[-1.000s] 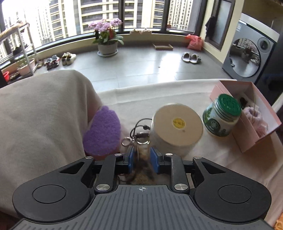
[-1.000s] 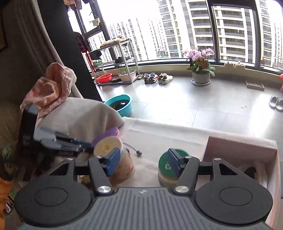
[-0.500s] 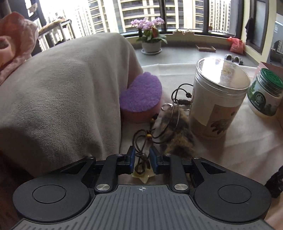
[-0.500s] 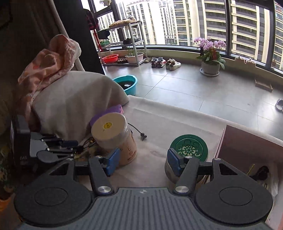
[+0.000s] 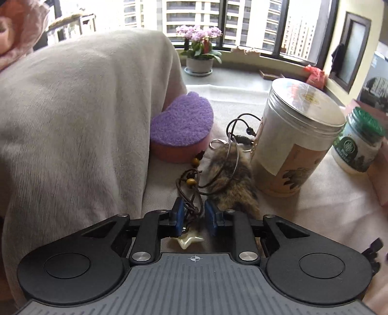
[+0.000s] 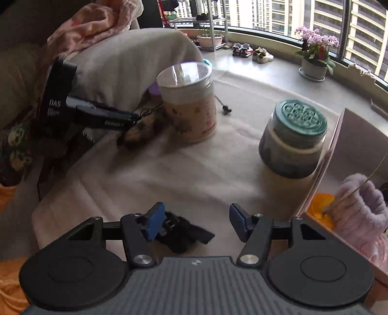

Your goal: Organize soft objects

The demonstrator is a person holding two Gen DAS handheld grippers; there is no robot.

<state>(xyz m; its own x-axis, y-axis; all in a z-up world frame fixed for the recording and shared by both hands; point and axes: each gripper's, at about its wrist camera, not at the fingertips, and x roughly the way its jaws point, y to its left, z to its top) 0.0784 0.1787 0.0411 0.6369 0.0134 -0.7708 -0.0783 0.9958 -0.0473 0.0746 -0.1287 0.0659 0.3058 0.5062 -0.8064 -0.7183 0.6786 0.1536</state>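
A brown furry keychain (image 5: 230, 179) lies on the cloth beside a clear-lidded jar (image 5: 295, 143); it also shows in the right wrist view (image 6: 143, 126). My left gripper (image 5: 193, 219) is nearly closed around a beaded brown cord (image 5: 191, 193) with a cream star charm (image 5: 190, 241). A purple sponge pad (image 5: 181, 126) lies under a beige blanket (image 5: 80, 116). My right gripper (image 6: 194, 224) is open above a black fuzzy item (image 6: 184, 236). The left gripper (image 6: 126, 120) shows by the keychain.
A green-lidded jar (image 6: 294, 143) stands by a pink box (image 6: 327, 155) holding a lavender fuzzy item (image 6: 363, 208) and something orange (image 6: 320, 210). A pink cloth (image 6: 94, 21) lies on the blanket. A black plug (image 6: 225, 109) lies behind the jar.
My left gripper let go of the furry keychain, pulled back and now brackets the beaded cord. My right gripper dropped low over the cloth, near the black fuzzy item.
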